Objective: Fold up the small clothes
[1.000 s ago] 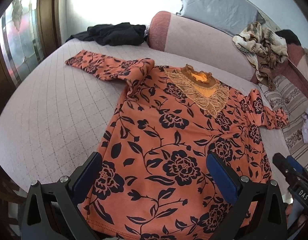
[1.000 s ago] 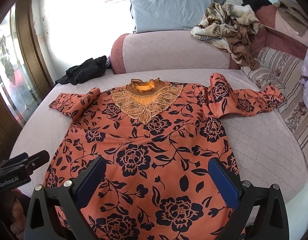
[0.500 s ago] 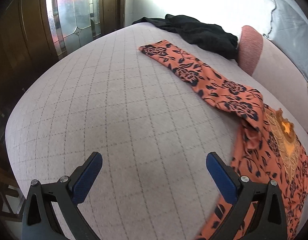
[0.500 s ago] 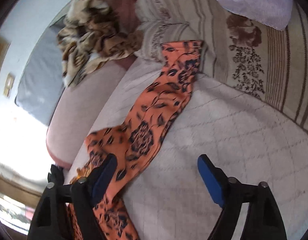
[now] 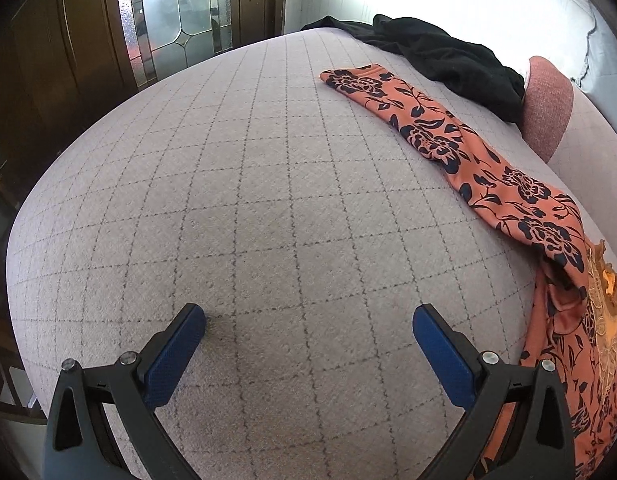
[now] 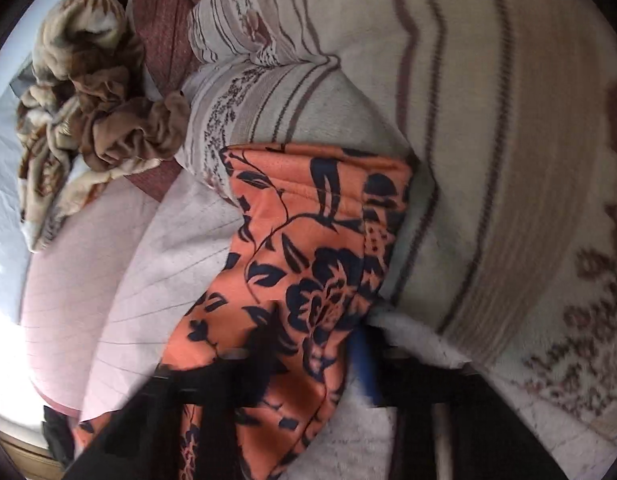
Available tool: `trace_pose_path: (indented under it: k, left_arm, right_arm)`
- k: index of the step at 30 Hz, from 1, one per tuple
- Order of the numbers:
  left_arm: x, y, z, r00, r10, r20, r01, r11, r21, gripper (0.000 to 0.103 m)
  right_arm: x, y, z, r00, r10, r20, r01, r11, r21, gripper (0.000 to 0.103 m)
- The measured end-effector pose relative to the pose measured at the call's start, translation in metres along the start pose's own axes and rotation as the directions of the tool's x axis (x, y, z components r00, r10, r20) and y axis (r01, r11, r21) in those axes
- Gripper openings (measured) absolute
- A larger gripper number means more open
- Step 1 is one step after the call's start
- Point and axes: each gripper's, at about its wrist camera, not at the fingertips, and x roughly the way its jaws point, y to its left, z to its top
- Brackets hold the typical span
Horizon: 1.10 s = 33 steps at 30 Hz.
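- Left gripper [image 5: 308, 322]: jaws spread wide, holding nothing, over the grey checked bed cover [image 5: 236, 200].
- Orange floral top [image 5: 460, 144]: one sleeve runs along the right of the frame.
- Right gripper [image 6: 308, 354]: blurred around the other sleeve [image 6: 308, 264]; grip cannot be told.

A rounded bed [image 5: 236, 208] in a pale quilted cover with a grey grid carries everything. An orange floral blouse [image 5: 508, 192] lies flat on it, one sleeve stretched toward 1 o'clock. A black garment [image 5: 448, 60] sits crumpled at the far edge, just beyond that cuff. The other sleeve [image 6: 308, 248] ends against a striped blanket [image 6: 488, 140]
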Motion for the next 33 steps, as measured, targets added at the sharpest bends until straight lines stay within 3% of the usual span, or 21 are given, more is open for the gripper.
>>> trace_pose_path:
  k: [5, 8, 12, 15, 18, 22, 25, 27, 29, 30, 31, 32, 33]
  left_arm:
    - [0.0, 0.005, 0.003, 1.0, -0.031, -0.001, 0.031, 0.999, -0.03, 0.103]
    - [-0.004, 0.013, 0.003, 0.997, -0.073, 0.0, 0.073, 0.995, -0.071, 0.103]
    - [-0.007, 0.018, 0.002, 0.995, -0.104, 0.001, 0.104, 0.989, -0.101, 0.103]
    - [-0.009, 0.018, 0.0, 0.993, -0.12, 0.001, 0.119, 0.987, -0.104, 0.103]
    - [-0.012, 0.017, -0.002, 0.991, -0.131, 0.002, 0.13, 0.987, -0.099, 0.103]
    - [-0.015, 0.013, -0.003, 0.991, -0.137, 0.011, 0.137, 0.987, -0.083, 0.103]
    - [-0.016, 0.014, -0.002, 0.99, -0.142, 0.013, 0.143, 0.987, -0.079, 0.103]
    - [-0.016, 0.014, -0.001, 0.989, -0.145, 0.015, 0.146, 0.986, -0.08, 0.103]
    - [-0.015, 0.014, -0.002, 0.989, -0.15, 0.009, 0.15, 0.985, -0.081, 0.103]
    - [-0.015, 0.014, -0.002, 0.988, -0.153, 0.006, 0.153, 0.985, -0.078, 0.103]
    - [-0.015, 0.014, -0.002, 0.988, -0.155, 0.002, 0.154, 0.985, -0.076, 0.103]
    - [-0.014, 0.014, -0.002, 0.988, -0.156, -0.001, 0.155, 0.985, -0.073, 0.103]
    - [-0.014, 0.013, -0.002, 0.988, -0.157, -0.003, 0.156, 0.985, -0.07, 0.103]
  right_arm:
    - [-0.057, 0.036, 0.023, 0.987, -0.014, 0.162, 0.033, 0.993, -0.114, 0.004]
    - [-0.115, 0.062, 0.039, 0.956, -0.018, 0.293, 0.075, 0.98, -0.184, 0.005]
    - [-0.176, 0.095, 0.043, 0.93, 0.03, 0.366, 0.067, 0.966, -0.249, 0.005]
    - [-0.207, 0.136, 0.027, 0.914, 0.1, 0.394, 0.052, 0.932, -0.358, 0.005]
    - [-0.234, 0.195, -0.018, 0.887, 0.231, 0.4, 0.004, 0.862, -0.507, 0.005]
    - [-0.257, 0.278, -0.117, 0.835, 0.462, 0.298, -0.141, 0.704, -0.696, 0.005]
    - [-0.254, 0.328, -0.216, 0.796, 0.591, 0.13, -0.27, 0.539, -0.798, 0.005]
    - [-0.233, 0.345, -0.283, 0.785, 0.619, -0.013, -0.379, 0.464, -0.801, 0.008]
    - [-0.19, 0.354, -0.349, 0.809, 0.556, -0.188, -0.46, 0.401, -0.792, 0.01]
    - [-0.164, 0.353, -0.376, 0.825, 0.508, -0.249, -0.482, 0.401, -0.779, 0.023]
    - [-0.139, 0.345, -0.402, 0.848, 0.436, -0.301, -0.483, 0.403, -0.777, 0.045]
    - [-0.104, 0.338, -0.428, 0.877, 0.313, -0.365, -0.47, 0.397, -0.789, 0.063]
    - [-0.08, 0.329, -0.444, 0.887, 0.215, -0.408, -0.462, 0.404, -0.79, 0.071]
